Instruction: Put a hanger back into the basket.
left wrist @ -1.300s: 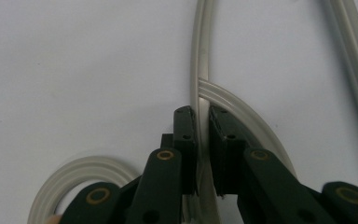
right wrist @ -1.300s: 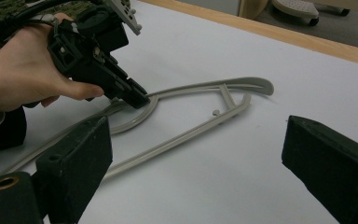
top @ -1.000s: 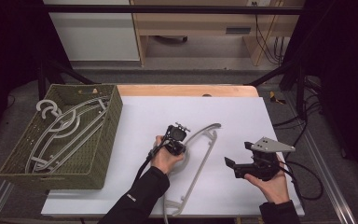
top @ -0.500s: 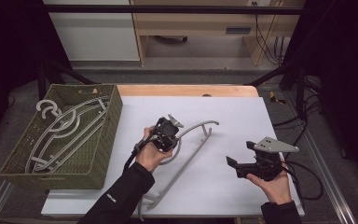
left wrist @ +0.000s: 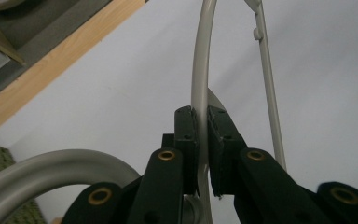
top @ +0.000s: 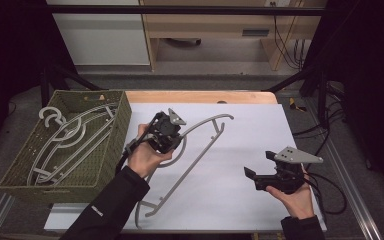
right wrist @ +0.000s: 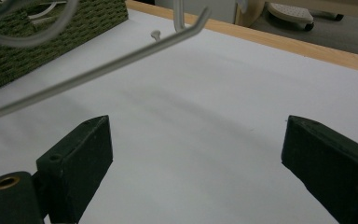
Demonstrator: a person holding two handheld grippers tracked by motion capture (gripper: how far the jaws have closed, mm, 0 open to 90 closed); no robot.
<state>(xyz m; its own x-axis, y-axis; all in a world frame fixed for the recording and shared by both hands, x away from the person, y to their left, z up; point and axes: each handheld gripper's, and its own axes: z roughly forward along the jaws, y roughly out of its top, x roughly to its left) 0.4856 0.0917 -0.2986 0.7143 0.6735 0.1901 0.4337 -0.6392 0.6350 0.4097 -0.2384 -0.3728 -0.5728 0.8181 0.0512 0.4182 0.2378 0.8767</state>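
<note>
Fingers [left wrist: 186,140] of our left gripper [left wrist: 201,154] are pinched on the grey hanger [left wrist: 199,70], its thin curved arm clamped between the two black pads, as the left gripper view shows. From the high view, we see that left gripper [top: 166,132] near the middle of the desk [top: 250,130], just to the right of the green basket [top: 112,145]. The hanger [top: 200,150] runs slantwise across the white surface, one end curving up toward the far side and the other reaching down to the near edge; we cannot tell whether that lower end touches the desk. Inside the basket lie more grey hangers [top: 70,135], piled together.

Our right gripper [top: 260,172] is held by the right hand [top: 295,197] over the near right part of the desk, well apart from the hanger. Its fingers [right wrist: 79,158] are spread wide with nothing between them, and in the right gripper view the hanger's rod [right wrist: 98,70] crosses above the white surface ahead of them.
</note>
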